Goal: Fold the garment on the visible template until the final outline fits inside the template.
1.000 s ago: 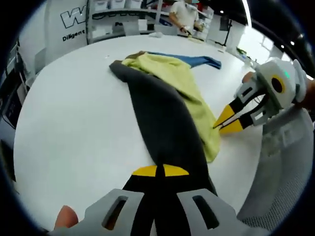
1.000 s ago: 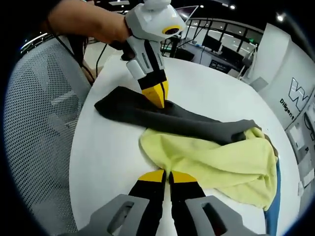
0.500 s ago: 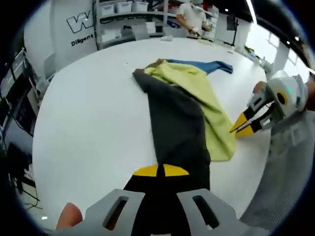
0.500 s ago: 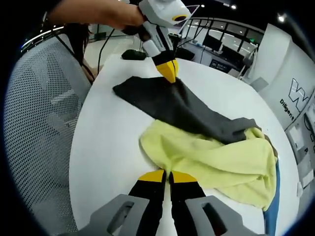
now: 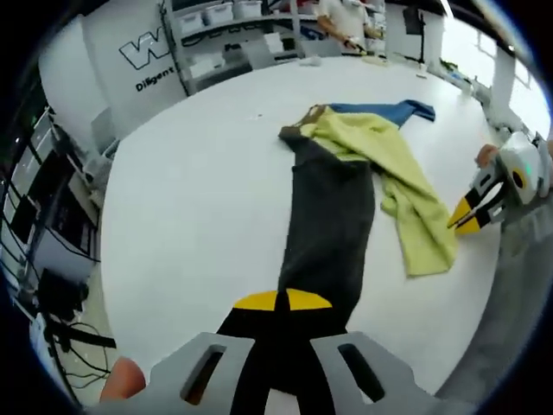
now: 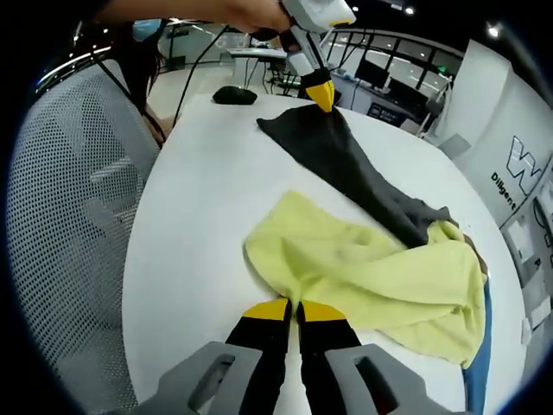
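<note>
A garment with a dark grey part [image 5: 333, 207], a yellow part [image 5: 393, 169] and a blue part [image 5: 384, 111] lies on the round white table [image 5: 190, 199]. My left gripper [image 5: 275, 300] is shut on the end of the grey part, which stretches straight away from the jaws. In the right gripper view the left gripper [image 6: 320, 93] holds that grey part [image 6: 346, 164] at the far side of the table [image 6: 190, 216]. My right gripper [image 6: 296, 309] is shut at the near edge of the crumpled yellow part [image 6: 371, 277]. It enters the left gripper view as the right gripper [image 5: 467, 223] beside the yellow corner.
A grey mesh chair [image 6: 69, 225] stands by the table edge near my right gripper. A small black object [image 6: 234, 95] lies on the table's far side. A white wall with a logo [image 5: 143, 52], shelves and a person [image 5: 341, 17] are beyond the table.
My left gripper has pulled the grey part away from the yellow part, drawing it out long and straight. The right gripper has stayed on the yellow edge.
</note>
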A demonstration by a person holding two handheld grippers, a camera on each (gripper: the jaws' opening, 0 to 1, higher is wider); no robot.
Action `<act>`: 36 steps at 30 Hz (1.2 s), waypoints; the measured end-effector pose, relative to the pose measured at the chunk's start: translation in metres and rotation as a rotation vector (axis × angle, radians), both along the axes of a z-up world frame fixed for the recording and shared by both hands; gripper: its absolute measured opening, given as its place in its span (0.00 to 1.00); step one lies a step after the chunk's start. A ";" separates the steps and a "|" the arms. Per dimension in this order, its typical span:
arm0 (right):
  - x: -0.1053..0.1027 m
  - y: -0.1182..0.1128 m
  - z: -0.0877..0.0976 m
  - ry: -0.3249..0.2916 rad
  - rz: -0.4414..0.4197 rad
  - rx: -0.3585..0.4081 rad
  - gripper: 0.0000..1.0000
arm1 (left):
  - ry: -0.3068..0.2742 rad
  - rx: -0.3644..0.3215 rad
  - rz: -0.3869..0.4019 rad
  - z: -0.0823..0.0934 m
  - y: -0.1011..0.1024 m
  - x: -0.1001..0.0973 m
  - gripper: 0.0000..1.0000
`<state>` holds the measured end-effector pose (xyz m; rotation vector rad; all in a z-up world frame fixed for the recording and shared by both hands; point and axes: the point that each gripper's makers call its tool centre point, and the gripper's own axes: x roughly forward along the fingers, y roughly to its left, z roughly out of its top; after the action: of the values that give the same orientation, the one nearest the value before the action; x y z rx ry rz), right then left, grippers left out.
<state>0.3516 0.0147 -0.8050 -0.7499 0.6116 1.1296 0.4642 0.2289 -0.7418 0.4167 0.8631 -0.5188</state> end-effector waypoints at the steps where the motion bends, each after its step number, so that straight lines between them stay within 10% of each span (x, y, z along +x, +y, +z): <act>1: 0.000 0.000 0.000 0.000 -0.001 -0.001 0.00 | 0.001 0.006 0.001 -0.001 0.002 0.001 0.00; 36: -0.002 -0.006 0.000 0.021 -0.030 -0.002 0.00 | 0.036 0.131 0.122 -0.018 0.076 0.048 0.00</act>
<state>0.3494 0.0092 -0.8051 -0.7291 0.6400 1.1109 0.5125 0.3048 -0.7599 0.4723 0.9544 -0.3592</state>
